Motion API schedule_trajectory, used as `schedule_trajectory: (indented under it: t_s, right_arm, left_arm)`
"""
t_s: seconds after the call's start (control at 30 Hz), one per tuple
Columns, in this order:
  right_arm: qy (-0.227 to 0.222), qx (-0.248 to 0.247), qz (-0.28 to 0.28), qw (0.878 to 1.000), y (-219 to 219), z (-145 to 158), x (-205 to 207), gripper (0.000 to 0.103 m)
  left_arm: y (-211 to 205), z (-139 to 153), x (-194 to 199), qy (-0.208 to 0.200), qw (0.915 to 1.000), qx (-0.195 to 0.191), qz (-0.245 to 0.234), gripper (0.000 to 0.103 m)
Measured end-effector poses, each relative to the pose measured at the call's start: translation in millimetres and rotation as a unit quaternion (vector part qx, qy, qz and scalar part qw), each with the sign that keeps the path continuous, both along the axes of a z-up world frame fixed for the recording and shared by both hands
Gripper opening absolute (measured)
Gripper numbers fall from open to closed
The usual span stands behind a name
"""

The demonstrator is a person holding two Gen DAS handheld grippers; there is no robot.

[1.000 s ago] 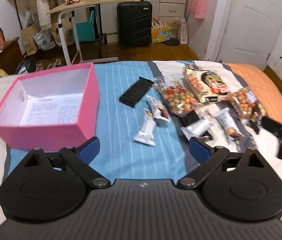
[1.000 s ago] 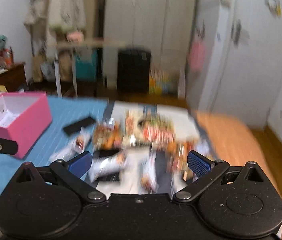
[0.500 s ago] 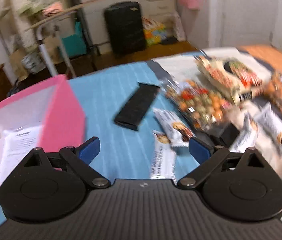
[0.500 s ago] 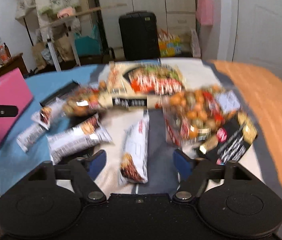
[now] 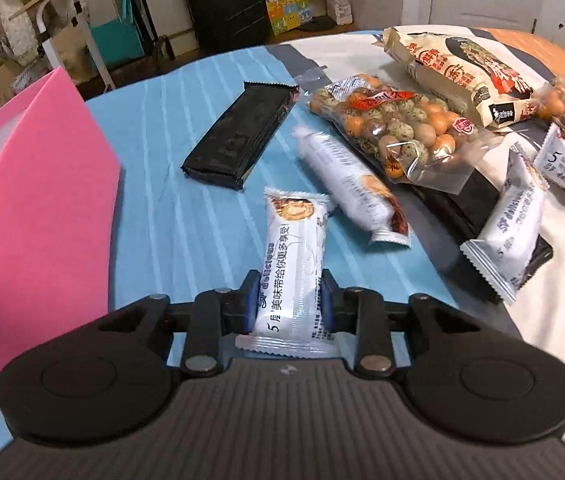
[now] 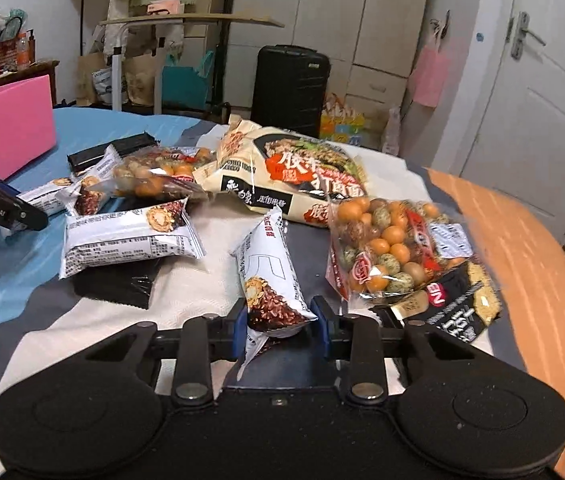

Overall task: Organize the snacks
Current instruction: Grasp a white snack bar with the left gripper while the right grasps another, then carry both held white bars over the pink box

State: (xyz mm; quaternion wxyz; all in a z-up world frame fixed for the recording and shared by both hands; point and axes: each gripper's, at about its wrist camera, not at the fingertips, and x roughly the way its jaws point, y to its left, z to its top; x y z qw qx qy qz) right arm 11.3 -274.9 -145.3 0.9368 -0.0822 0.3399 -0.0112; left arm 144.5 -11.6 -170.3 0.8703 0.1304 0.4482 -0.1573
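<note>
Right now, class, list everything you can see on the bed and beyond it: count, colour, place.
white wafer packets: four, white, mid-bed; two gripped
nut bags: two, clear, orange and green balls, among packets
noodle pack: one, beige, far side
black flat packets: at least two, one beside the pile, one under it
pink box: one, left
suitcase: one, black, floor beyond
left fingers: blue pads, shut on a packet
right fingers: same

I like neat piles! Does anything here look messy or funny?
Yes. The snacks lie jumbled on the bed: a white bar sits crooked on a black packet, and a bag of round nuts overlaps another black pack. Nothing looks torn or spilled.
</note>
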Motion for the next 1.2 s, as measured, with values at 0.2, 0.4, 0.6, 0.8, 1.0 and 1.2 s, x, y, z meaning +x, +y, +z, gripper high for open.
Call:
schedule_trajectory:
  t_s: [0.2,0.4,0.6,0.8,1.0,1.2]
  right_arm:
    - [-0.001,-0.001,0.001,1.0,13.9,16.8,-22.0,0.037]
    - [0.033,0.049,-0.005,0.998,16.3,35.0,-27.6,0.037]
    - [0.068,0.118,0.013,0.991,22.7,59.8,-26.7,0.037]
    - [0.06,0.112,0.073,0.989,58.6,95.9,-30.1,0.037]
    - [0.063,0.116,0.143,0.981,98.3,130.3,-23.4,0.037]
    - [0.049,0.103,0.215,0.97,147.6,159.0,-0.8,0.037]
  left_arm:
    - [5.0,11.0,-10.5,0.002,0.9999,0.013,0.004,0.027]
    - [18.0,42.9,-25.4,0.021,0.9996,0.02,0.006,0.027]
    - [37.5,75.4,-43.3,0.037,0.999,0.024,-0.005,0.027]
    - [60.7,111.9,-64.4,0.049,0.9982,0.029,-0.017,0.027]
    - [92.4,142.7,-76.8,0.058,0.9979,0.028,-0.012,0.027]
    - [129.7,161.6,-67.2,0.049,0.9985,0.013,0.022,0.027]
